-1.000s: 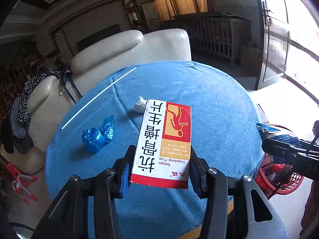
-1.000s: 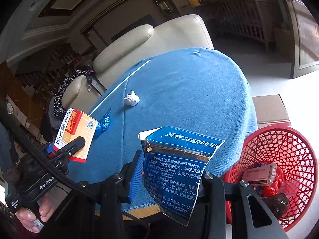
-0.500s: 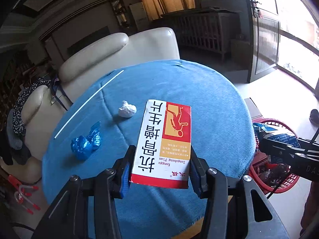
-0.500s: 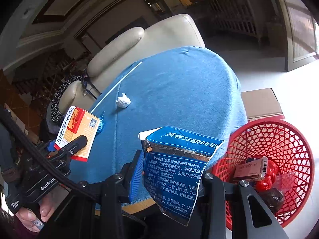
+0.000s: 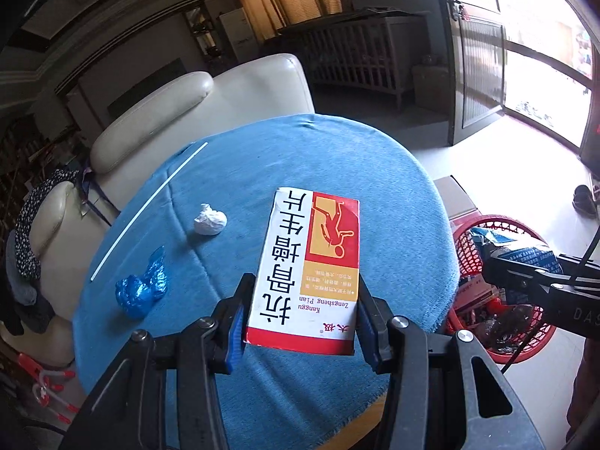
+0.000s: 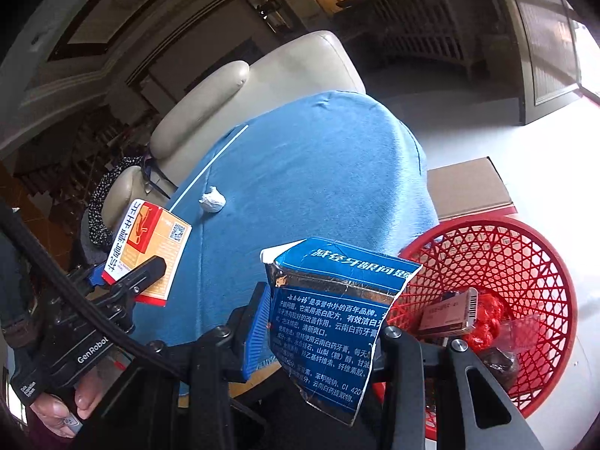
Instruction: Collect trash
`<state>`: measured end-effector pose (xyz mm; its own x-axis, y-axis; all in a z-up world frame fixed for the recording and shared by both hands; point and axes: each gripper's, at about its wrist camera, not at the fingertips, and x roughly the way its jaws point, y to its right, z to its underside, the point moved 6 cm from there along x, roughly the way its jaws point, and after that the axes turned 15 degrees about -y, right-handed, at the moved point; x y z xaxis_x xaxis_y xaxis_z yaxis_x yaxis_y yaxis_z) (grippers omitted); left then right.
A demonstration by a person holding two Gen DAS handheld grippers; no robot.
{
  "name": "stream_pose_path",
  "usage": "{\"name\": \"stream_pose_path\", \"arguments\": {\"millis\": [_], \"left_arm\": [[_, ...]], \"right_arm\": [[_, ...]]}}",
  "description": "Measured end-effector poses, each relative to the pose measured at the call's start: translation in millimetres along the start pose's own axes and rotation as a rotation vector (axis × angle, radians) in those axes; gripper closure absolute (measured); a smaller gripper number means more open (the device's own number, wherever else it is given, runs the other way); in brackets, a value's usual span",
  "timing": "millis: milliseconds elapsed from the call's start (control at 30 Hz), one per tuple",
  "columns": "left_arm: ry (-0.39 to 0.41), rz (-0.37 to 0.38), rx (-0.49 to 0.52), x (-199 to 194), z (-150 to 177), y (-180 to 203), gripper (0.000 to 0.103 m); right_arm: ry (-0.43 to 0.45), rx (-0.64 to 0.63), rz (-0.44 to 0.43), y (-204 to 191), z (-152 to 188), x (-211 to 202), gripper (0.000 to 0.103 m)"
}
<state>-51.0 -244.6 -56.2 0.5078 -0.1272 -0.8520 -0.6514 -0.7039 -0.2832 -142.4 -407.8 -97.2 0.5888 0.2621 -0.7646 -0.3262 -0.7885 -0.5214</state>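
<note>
My left gripper is shut on a red, white and orange medicine box, held above the near edge of the round blue-clothed table. The same box shows at the left of the right wrist view. My right gripper is shut on a torn blue toothpaste carton, beside the table's right edge and just left of the red mesh basket. That basket stands on the floor with several pieces of trash inside. On the cloth lie a crumpled white paper ball and a blue crinkled wrapper.
A thin white stick lies along the table's far left. A cream leather sofa stands behind the table, with dark clothes draped at its left. A cardboard box sits on the floor behind the basket. A hand grips the left tool.
Both grippers have drifted rightward with their loads still held. The table slid left in both views and the red basket has come further into view.
</note>
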Motion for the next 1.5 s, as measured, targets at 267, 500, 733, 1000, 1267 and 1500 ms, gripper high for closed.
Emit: {"name": "stream_pose_path", "arguments": {"millis": [267, 500, 733, 1000, 1267, 1500], "left_arm": [[0.004, 0.013, 0.034, 0, -5, 13, 0.052], [0.016, 0.024, 0.060, -2, -11, 24, 0.052], [0.020, 0.030, 0.078, -3, -17, 33, 0.052], [0.021, 0.031, 0.097, -1, -22, 40, 0.052], [0.029, 0.041, 0.119, 0, -24, 48, 0.052], [0.031, 0.046, 0.139, 1, -26, 57, 0.052]], "right_arm": [[0.014, 0.021, 0.009, 9, 1, -5, 0.061], [0.024, 0.047, 0.019, 17, 2, -10, 0.061], [0.029, 0.072, 0.021, 27, 1, -12, 0.061], [0.038, 0.099, 0.026, 35, 0, -15, 0.061], [0.049, 0.120, 0.029, 40, 1, -21, 0.061], [0.058, 0.139, 0.032, 47, 1, -27, 0.061]]}}
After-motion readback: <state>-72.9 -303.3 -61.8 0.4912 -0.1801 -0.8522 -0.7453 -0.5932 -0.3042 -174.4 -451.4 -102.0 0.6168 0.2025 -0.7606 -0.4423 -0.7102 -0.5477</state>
